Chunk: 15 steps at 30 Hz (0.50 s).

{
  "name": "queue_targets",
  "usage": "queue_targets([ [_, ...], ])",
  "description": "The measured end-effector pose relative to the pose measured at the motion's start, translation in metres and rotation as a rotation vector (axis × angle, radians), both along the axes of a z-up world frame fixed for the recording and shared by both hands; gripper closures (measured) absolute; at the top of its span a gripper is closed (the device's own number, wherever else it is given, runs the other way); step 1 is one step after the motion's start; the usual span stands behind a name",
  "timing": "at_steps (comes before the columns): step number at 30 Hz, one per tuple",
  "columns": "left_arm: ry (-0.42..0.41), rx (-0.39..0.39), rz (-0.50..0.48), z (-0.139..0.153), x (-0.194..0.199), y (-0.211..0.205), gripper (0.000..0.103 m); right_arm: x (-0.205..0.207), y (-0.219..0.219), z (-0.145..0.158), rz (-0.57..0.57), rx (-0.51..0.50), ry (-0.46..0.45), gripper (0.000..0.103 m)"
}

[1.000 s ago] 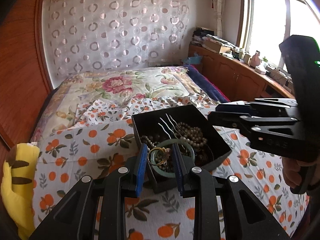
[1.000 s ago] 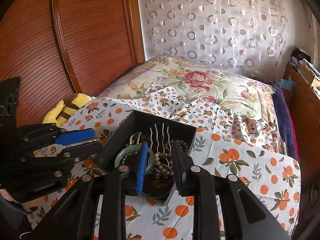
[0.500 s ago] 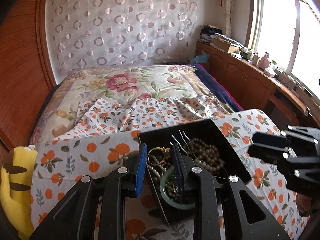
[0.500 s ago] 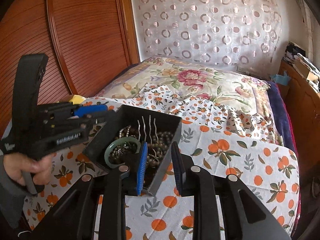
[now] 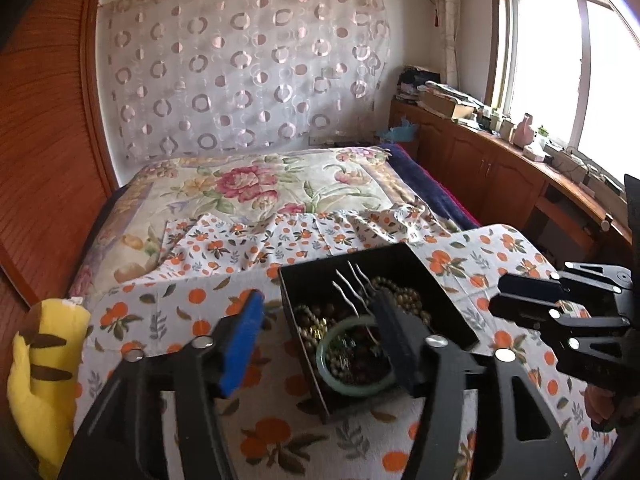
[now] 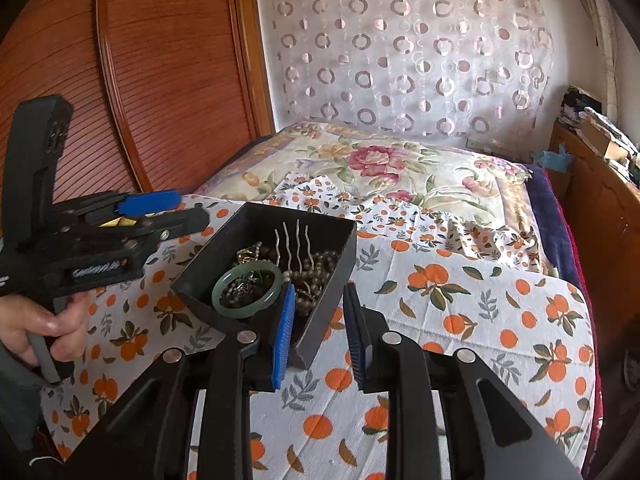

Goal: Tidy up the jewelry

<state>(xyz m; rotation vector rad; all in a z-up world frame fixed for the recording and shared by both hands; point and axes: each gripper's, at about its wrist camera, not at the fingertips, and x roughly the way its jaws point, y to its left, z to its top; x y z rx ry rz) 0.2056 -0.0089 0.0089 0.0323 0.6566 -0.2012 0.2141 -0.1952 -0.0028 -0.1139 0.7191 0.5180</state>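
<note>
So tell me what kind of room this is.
Most likely a home bedroom: a bed with a floral quilt, a wooden headboard alongside it, and a cluttered wooden cabinet under the window.

One black box (image 6: 320, 280) sits on the orange-print cloth (image 6: 460, 320), and everything else counts off from it. Inside the box lies one green bangle (image 6: 224, 284), one silver hairpin (image 6: 291, 246) with four wavy prongs, and a tangle of bead strands (image 6: 320, 264) too knotted to number. One gold ring (image 6: 245, 257) shows among the beads behind the bangle. Left of the box, at the cloth's edge, lies one yellow plush toy (image 5: 36, 364). Two grippers flank the box, one on either side.
</note>
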Motion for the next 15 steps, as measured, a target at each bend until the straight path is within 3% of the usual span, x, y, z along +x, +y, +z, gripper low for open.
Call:
queue_targets([
  [7, -0.055, 0.012, 0.022, 0.005, -0.046, 0.005, 0.015, -0.023, 0.001, 0.005, -0.037, 0.013, -0.027, 0.054],
  [15, -0.055, 0.004, 0.054, 0.007, -0.083, 0.012, 0.008, -0.055, 0.005, 0.009, -0.073, 0.041, -0.066, 0.008],
])
